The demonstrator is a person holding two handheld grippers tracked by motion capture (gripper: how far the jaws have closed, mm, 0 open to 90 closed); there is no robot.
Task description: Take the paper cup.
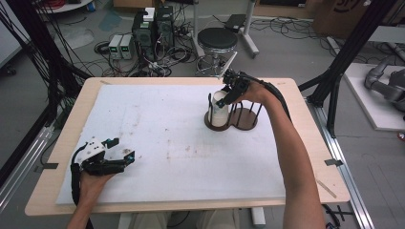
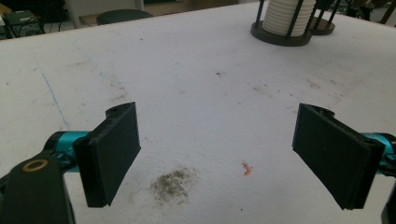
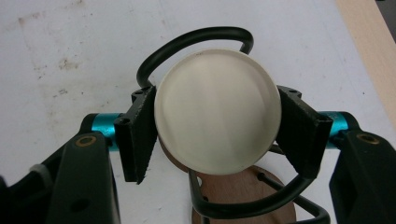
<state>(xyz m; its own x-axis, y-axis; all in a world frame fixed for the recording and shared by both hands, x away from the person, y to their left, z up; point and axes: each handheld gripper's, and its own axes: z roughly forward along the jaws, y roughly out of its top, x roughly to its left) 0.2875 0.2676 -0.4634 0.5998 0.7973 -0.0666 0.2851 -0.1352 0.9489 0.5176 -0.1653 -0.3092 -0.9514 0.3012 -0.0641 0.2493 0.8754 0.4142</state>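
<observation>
Where right tool (image 3: 217, 135) grips: white disc (image 3: 217, 111) between pads (atop rack (image 3: 243, 198)).

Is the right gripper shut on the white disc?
Shut: both fingers of the right gripper press the white disc's edges above the rack.

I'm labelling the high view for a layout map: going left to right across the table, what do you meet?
Left hand-held gripper → bare white mat → stack of white discs in the dark wire rack, with the right hand-held gripper closed on the top of the stack.
</observation>
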